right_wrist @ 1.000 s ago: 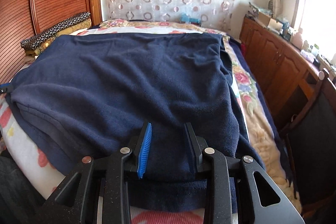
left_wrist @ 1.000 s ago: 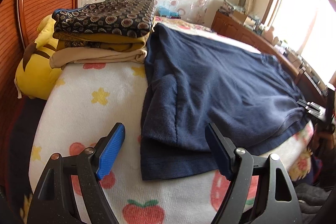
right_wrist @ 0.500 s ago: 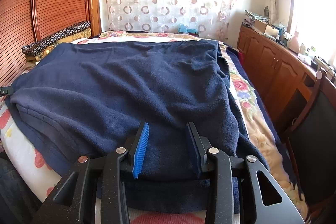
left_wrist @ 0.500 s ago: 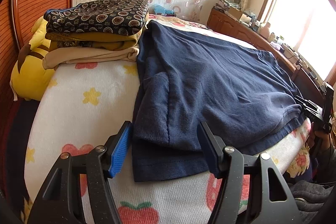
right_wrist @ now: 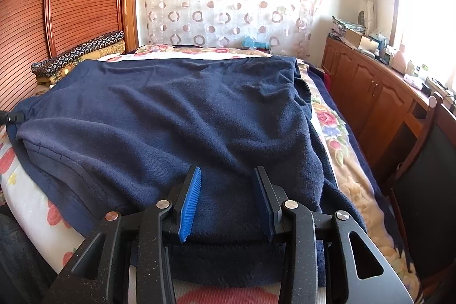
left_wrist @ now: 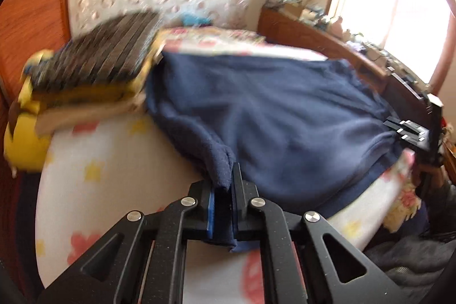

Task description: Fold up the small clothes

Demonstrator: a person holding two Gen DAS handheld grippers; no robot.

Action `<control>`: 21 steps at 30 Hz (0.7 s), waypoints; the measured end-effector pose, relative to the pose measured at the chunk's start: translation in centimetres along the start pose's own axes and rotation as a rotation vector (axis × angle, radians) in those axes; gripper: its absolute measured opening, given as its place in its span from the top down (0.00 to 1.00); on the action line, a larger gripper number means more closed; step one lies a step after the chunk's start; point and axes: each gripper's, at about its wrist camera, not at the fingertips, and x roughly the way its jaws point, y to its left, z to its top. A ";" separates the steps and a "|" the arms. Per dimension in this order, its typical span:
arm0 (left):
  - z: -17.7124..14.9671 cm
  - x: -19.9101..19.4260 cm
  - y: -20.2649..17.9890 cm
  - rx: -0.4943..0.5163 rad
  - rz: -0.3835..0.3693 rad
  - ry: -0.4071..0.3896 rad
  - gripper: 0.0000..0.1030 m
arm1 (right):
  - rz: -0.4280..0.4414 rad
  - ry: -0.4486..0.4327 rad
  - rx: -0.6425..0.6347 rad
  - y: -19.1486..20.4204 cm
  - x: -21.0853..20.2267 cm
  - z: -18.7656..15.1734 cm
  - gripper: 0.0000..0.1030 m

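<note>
Both grippers, left gripper (left_wrist: 225, 184) and right gripper (right_wrist: 226, 190), are matte black frames with silver rivets (blue ribbed finger pads).

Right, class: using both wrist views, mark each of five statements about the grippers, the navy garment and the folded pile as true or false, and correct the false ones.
1. The left gripper is clamped on a bunched edge of the navy garment. True; its jaws have just been closing, with the cloth between them.
2. The right gripper has its pads pressed together. False; a gap shows between them, with navy cloth in it.
3. The navy garment is folded into a small square. False; it lies spread across the bed.
4. A pile of folded clothes sits by the wooden headboard. True.
5. The top item of that pile is plain white. False; it is dark with a ring pattern.
</note>
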 end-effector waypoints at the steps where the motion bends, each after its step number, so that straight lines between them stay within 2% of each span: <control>1: 0.9 -0.2 -0.9 0.015 -0.012 -0.022 0.91 | 0.003 0.001 0.003 -0.1 0.0 0.0 0.61; 6: 6.2 -0.7 -5.9 0.097 -0.137 -0.113 0.91 | 0.014 0.017 0.025 -0.5 -0.1 0.4 0.61; 10: 9.7 -0.1 -10.4 0.187 -0.226 -0.152 0.91 | 0.021 0.009 0.044 -1.2 -1.0 1.1 0.61; 12: 11.0 0.8 -12.9 0.239 -0.280 -0.142 0.91 | 0.011 0.000 0.048 -1.8 -1.8 1.6 0.61; 15: 12.1 2.1 -15.9 0.299 -0.310 -0.114 0.91 | 0.000 -0.025 0.052 -2.4 -2.9 2.2 0.61; 21: 13.7 2.6 -19.7 0.322 -0.397 -0.100 0.91 | -0.012 -0.064 0.055 -3.2 -4.6 3.0 0.61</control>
